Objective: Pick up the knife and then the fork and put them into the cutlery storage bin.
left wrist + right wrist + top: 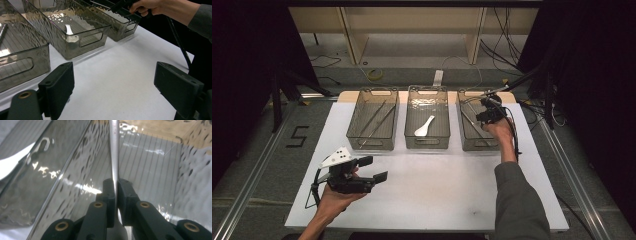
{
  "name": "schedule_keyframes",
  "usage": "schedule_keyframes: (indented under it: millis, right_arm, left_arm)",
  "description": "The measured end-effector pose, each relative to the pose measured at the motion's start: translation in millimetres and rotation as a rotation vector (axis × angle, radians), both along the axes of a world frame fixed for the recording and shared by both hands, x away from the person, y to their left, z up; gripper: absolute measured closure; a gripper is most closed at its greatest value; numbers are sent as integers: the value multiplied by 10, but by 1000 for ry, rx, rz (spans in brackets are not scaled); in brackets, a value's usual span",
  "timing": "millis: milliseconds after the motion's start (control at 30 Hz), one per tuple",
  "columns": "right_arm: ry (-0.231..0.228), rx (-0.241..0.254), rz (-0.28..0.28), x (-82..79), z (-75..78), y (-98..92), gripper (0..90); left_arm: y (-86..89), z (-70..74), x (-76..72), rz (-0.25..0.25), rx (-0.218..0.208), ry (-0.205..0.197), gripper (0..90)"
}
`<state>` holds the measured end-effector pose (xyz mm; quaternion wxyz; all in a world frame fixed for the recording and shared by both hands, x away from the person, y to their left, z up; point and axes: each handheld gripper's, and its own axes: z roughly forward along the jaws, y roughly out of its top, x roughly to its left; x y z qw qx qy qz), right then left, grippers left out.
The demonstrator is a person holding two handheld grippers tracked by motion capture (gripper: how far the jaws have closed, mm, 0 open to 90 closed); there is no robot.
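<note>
Now the right tool (487,111) is clamped on a thin metal rod (114,152) over the right bin (475,145).

Largest first: the white table (437,195) spans the middle of the high view, with three smoky clear bins in a row across its upper part. The left bin (373,142) holds long metal sticks (374,120), the middle bin (427,142) a white spoon (424,127), and the right bin sits under the person's right hand at upper right. In the right gripper view the jaws are closed tight on the rod, which runs straight up the frame with the bin's ribbed floor behind it. At lower left of the high view the left tool (374,170) is held above the table, jaws spread wide with nothing between them.
</note>
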<state>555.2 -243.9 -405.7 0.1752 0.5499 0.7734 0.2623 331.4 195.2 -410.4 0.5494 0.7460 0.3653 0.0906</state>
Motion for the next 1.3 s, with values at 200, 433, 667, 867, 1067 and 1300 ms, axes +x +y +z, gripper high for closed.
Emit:
schedule_keyframes:
  millis: [200, 433, 667, 867, 1067, 1300]
  right_arm:
    - [-64, 38, -26, -24, 62, 18, 743]
    - [-68, 61, -4, -77, 132, 11, 663]
    - [-48, 91, 12, -142, 184, 0, 560]
    - [-67, 112, 25, -271, 245, 4, 451]
    - [-96, 150, 57, -467, 299, 30, 386]
    - [-158, 197, 112, -795, 373, 96, 357]
  left_arm:
    - [-4, 0, -1, 1, 1, 1, 161]
    - [-11, 1, 2, -2, -2, 7, 161]
    - [-14, -2, 3, 0, -2, 10, 161]
    - [-11, -2, 5, -3, 2, 8, 160]
    - [-13, -3, 7, 1, -4, 10, 160]
    - [-9, -1, 10, 0, -6, 14, 160]
